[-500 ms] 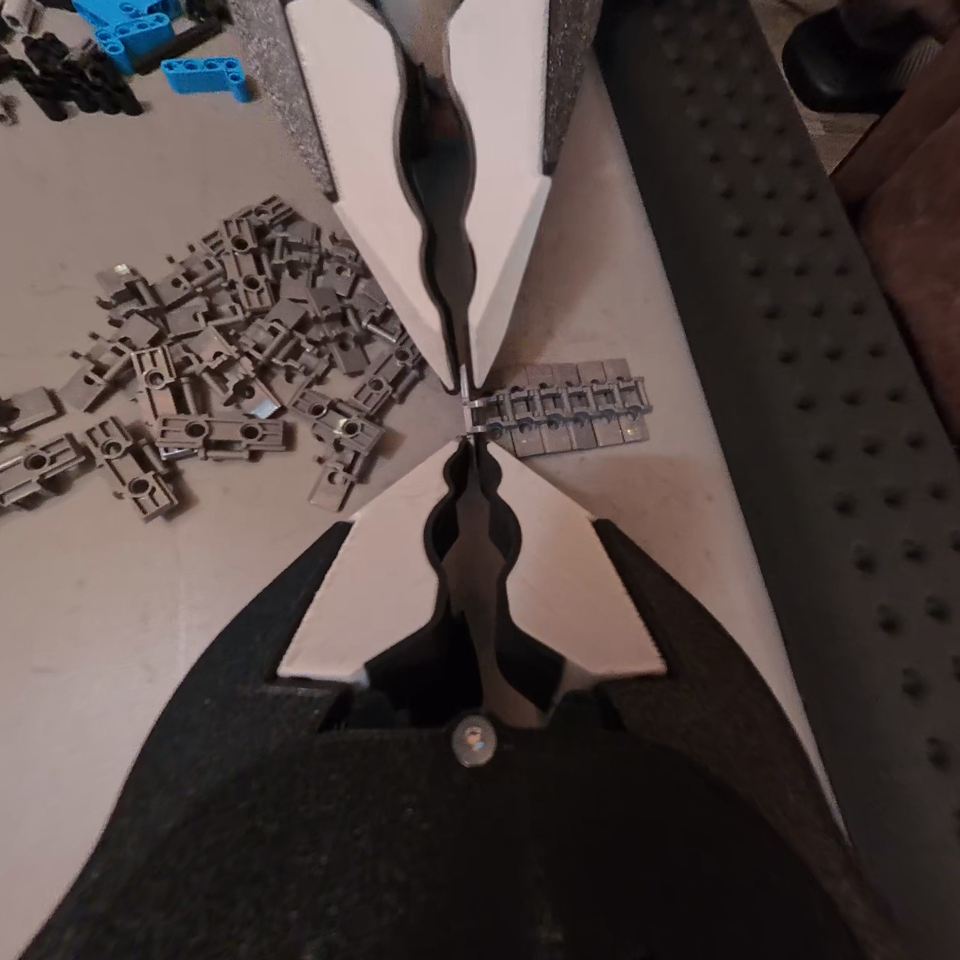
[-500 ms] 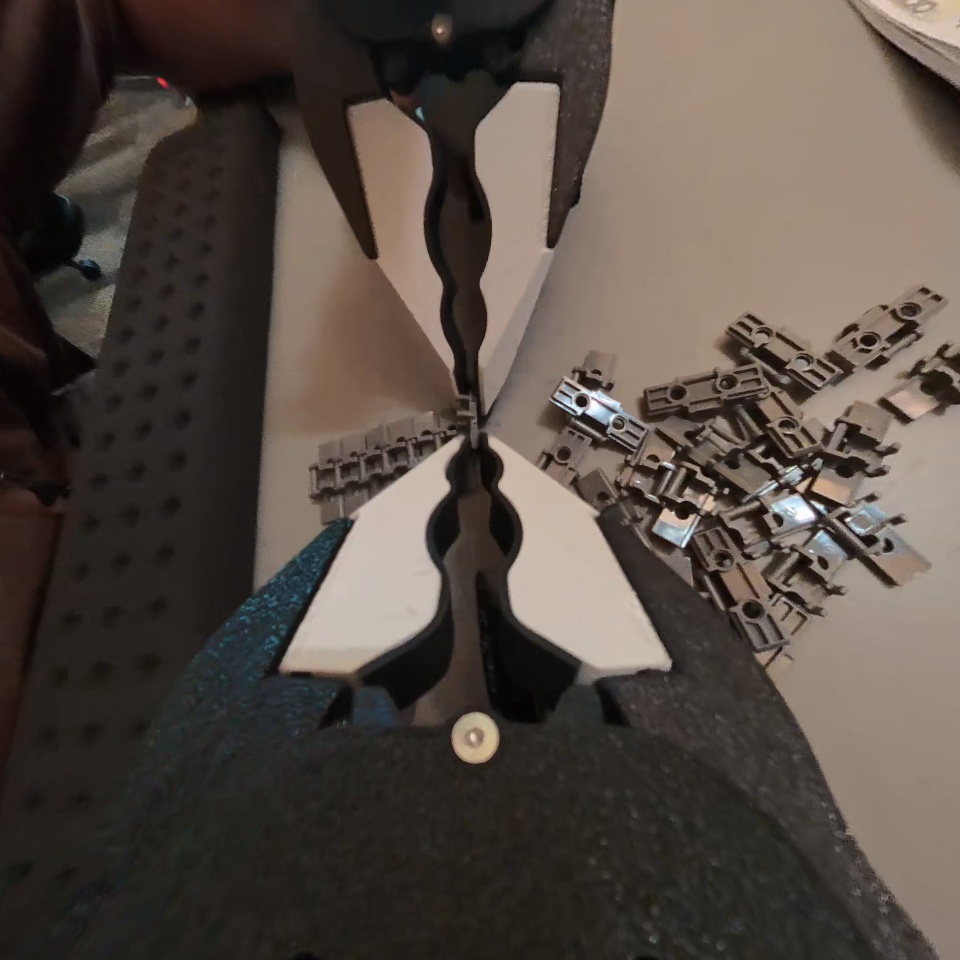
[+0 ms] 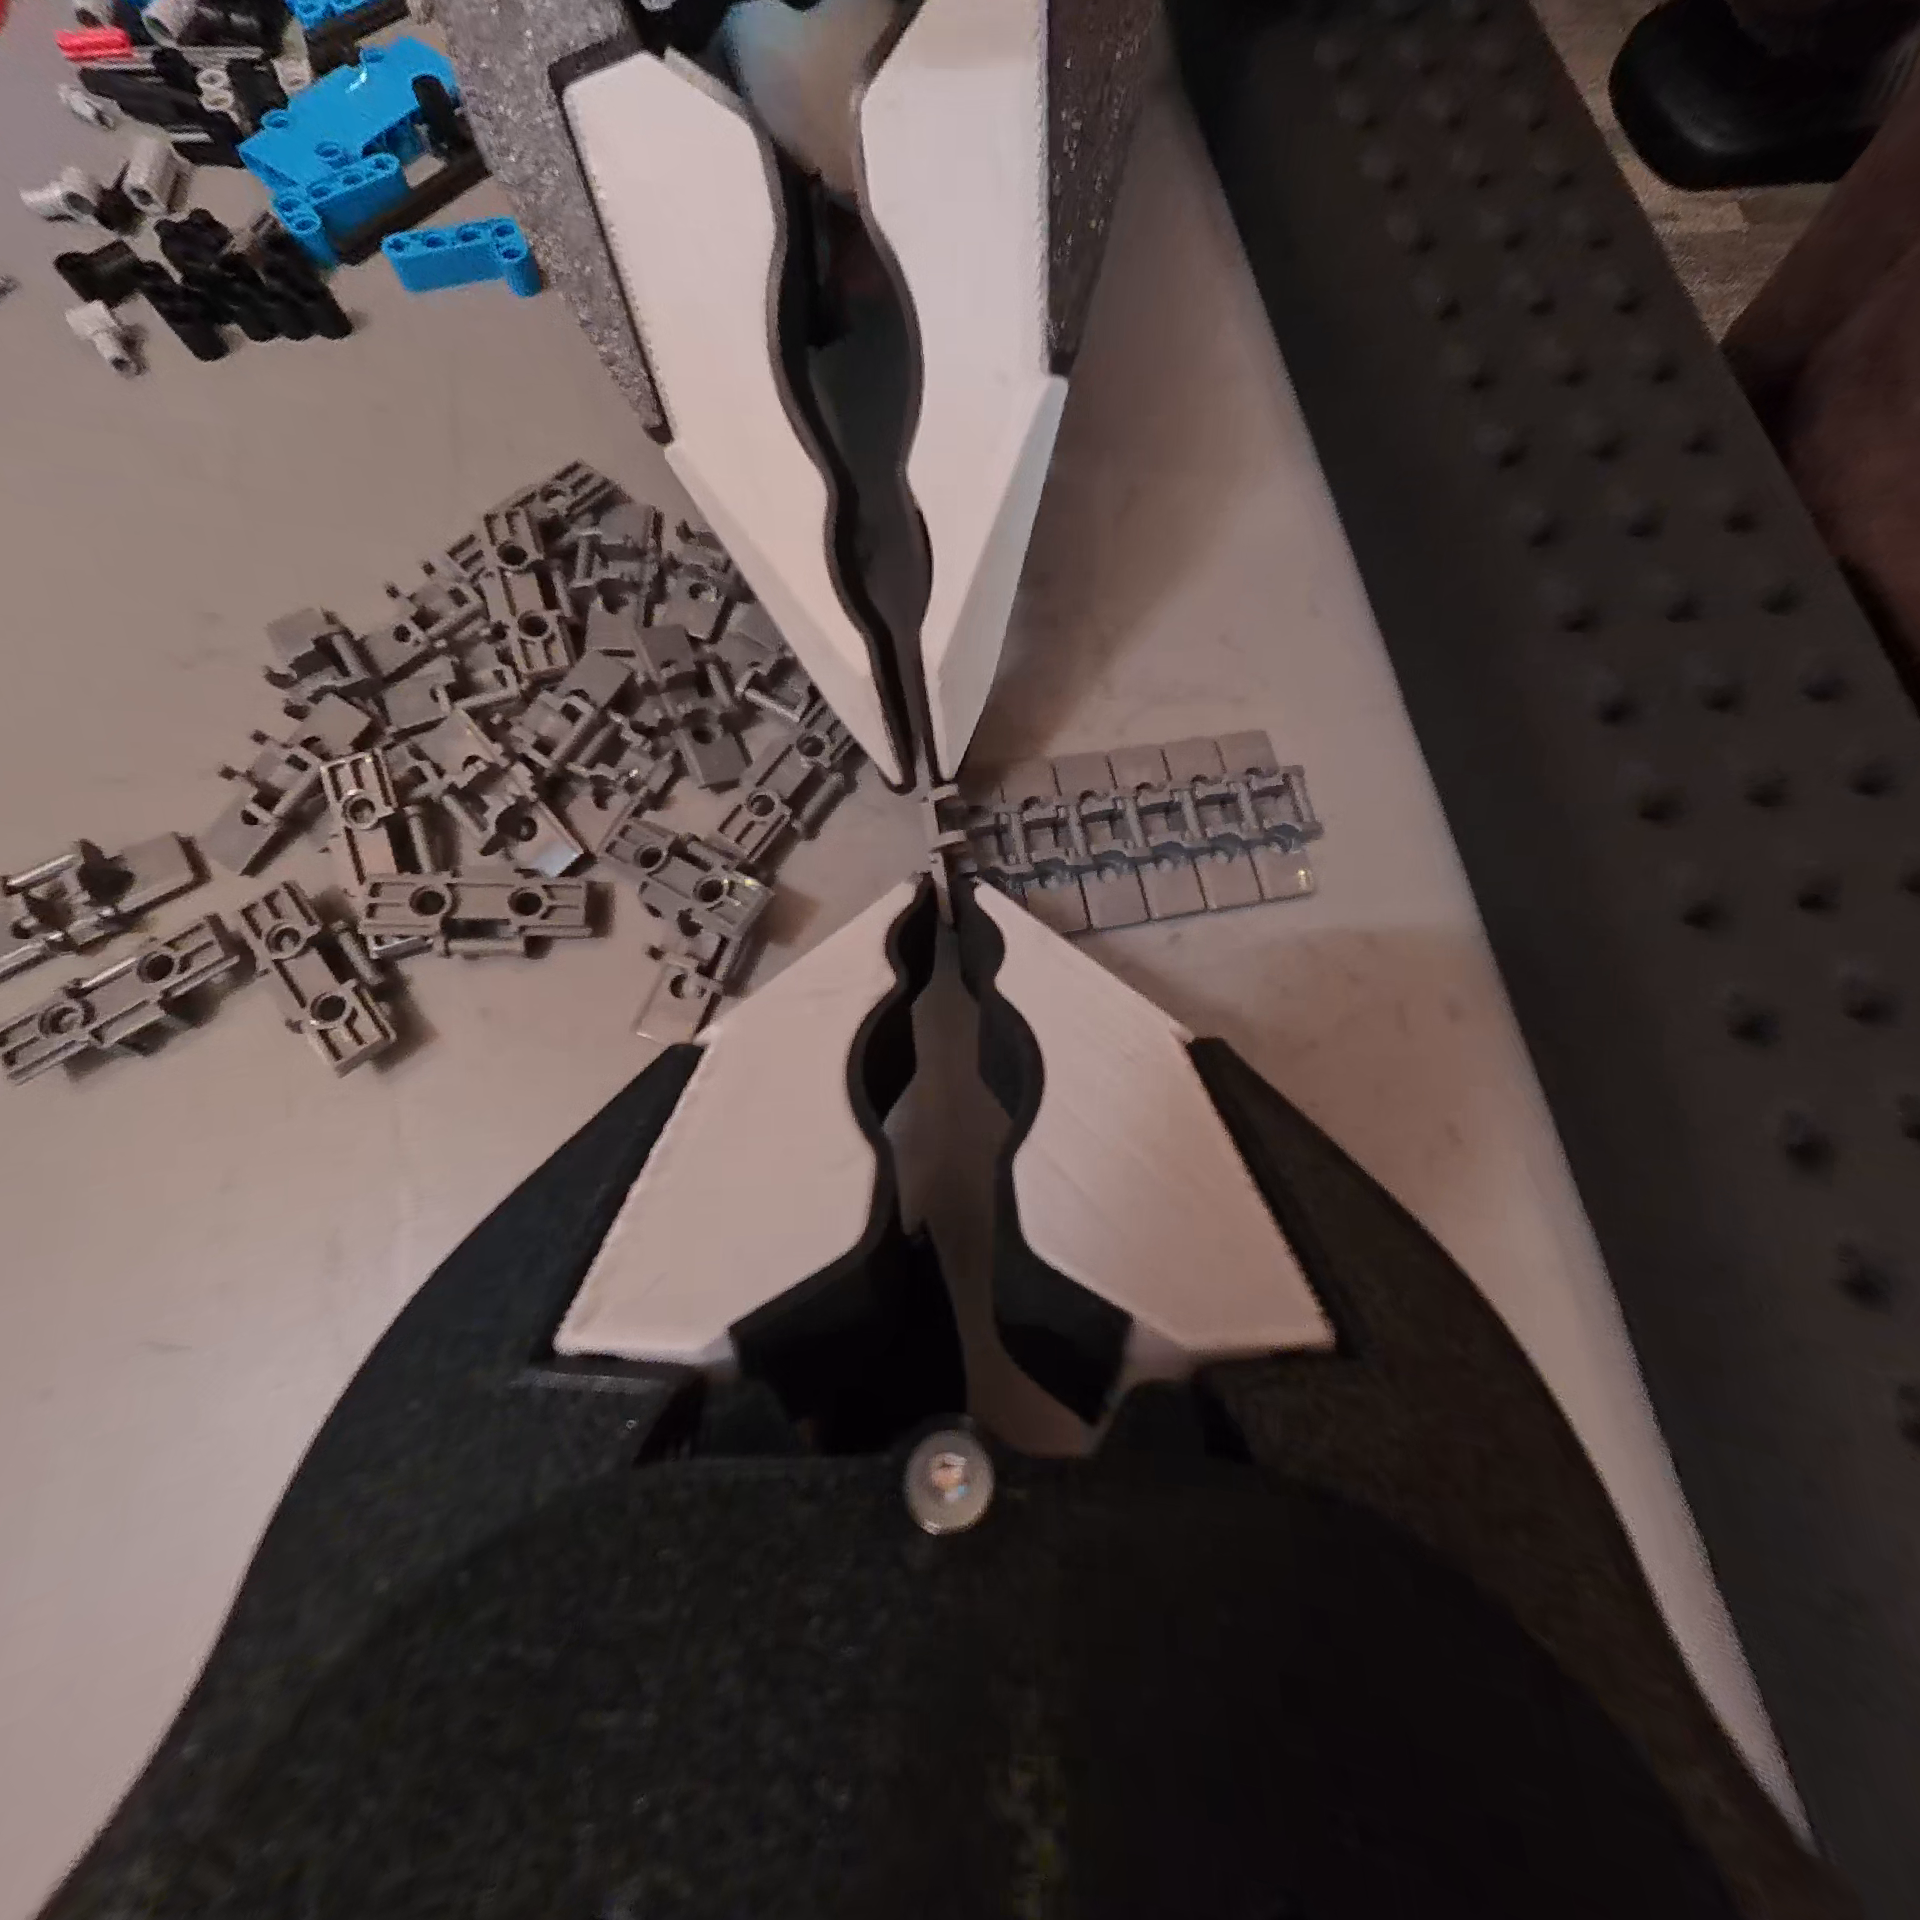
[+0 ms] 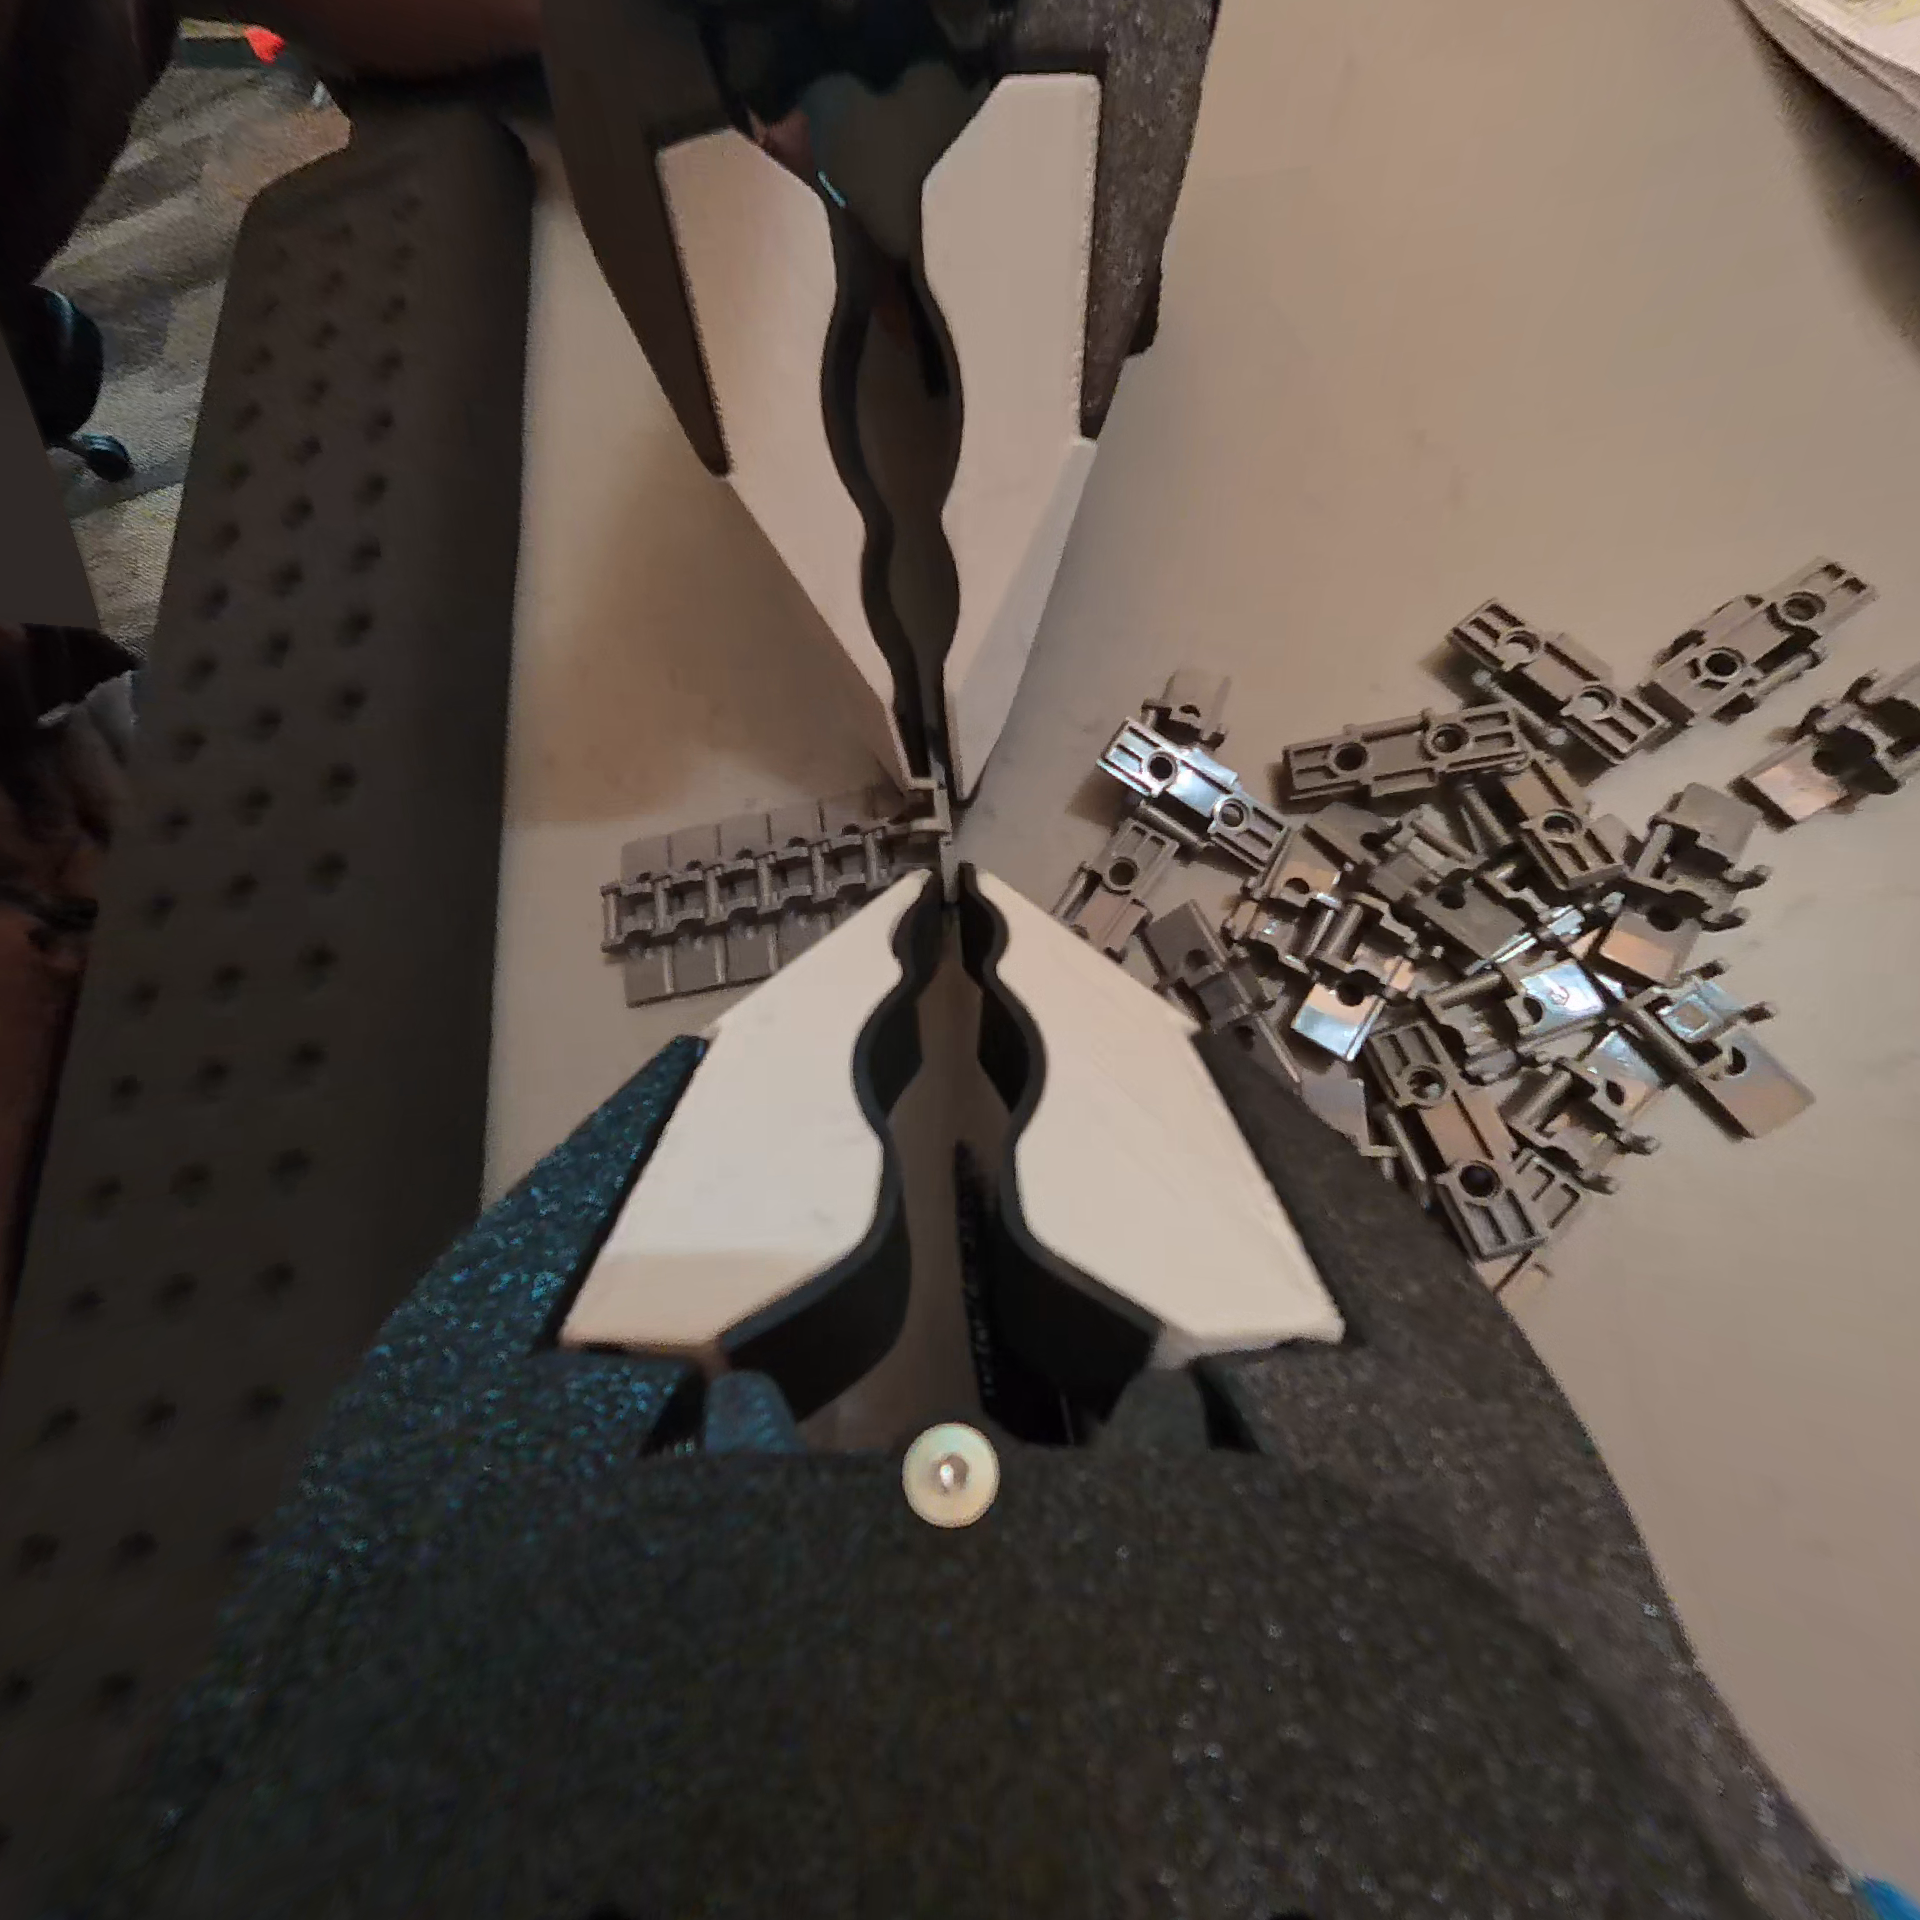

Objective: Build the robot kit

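A short chain of grey track links [image 3: 1143, 831] lies flat on the beige table, and it also shows in the right wrist view [image 4: 748, 894]. My left gripper [image 3: 940, 883] and my right gripper [image 4: 945, 878] meet tip to tip over the chain's end. Both are shut on the grey end link [image 3: 940, 826], which stands upright between the tips [image 4: 930, 810]. In each view the other gripper comes in from the top. A pile of loose grey links [image 3: 520, 748] lies just beside the tips [image 4: 1455, 935].
A dark dotted mat [image 3: 1558, 727] runs along the table edge beyond the chain [image 4: 260, 831]. Blue, black and grey building parts [image 3: 343, 156] lie at the far left. A stack of paper [image 4: 1849, 62] sits at the far corner. A chair castor [image 4: 94, 447] stands on the floor. Less than 4 cm separates the two grippers' tips. Both grippers' tips are roughly 15 cm from the chain [image 4: 260, 831]. It turns up in the left wrist view [image 3: 1776, 858] as well.
Both grippers stay shut, tip to tip on the end link. The chain's near end has lifted slightly toward the tips. The left wrist view now shows more of the blue parts.
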`<state>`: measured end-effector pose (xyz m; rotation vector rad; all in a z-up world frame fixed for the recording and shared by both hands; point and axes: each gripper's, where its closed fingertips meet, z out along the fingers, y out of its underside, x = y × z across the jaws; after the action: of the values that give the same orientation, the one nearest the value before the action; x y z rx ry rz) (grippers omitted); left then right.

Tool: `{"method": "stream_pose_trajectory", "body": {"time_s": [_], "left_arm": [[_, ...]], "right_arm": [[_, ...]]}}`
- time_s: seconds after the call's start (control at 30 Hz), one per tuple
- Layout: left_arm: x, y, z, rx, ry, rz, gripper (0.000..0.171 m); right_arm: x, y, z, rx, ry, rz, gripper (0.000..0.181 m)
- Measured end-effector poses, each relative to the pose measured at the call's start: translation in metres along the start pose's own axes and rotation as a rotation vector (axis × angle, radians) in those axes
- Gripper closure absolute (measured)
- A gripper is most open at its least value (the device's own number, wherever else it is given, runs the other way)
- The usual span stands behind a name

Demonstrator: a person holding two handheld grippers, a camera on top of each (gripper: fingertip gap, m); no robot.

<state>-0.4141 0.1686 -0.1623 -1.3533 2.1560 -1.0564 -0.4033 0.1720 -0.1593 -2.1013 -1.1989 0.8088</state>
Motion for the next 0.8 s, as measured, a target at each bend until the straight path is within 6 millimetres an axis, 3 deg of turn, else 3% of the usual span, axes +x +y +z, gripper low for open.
{"method": "stream_pose_trajectory", "body": {"time_s": [0.5, 0.8], "left_arm": [[-0.0004, 0.0035, 0.0028, -0.045, -0.123, 0.134, 0.168], [-0.0007, 0.0039, 0.0029, -0.027, -0.059, 0.032, 0.168]], "right_arm": [[-0.0003, 0.0062, 0.0030, -0.106, 0.036, -0.023, 0.178], [0.0017, 0.0047, 0.0040, -0.077, 0.000, 0.035, 0.177]]}}
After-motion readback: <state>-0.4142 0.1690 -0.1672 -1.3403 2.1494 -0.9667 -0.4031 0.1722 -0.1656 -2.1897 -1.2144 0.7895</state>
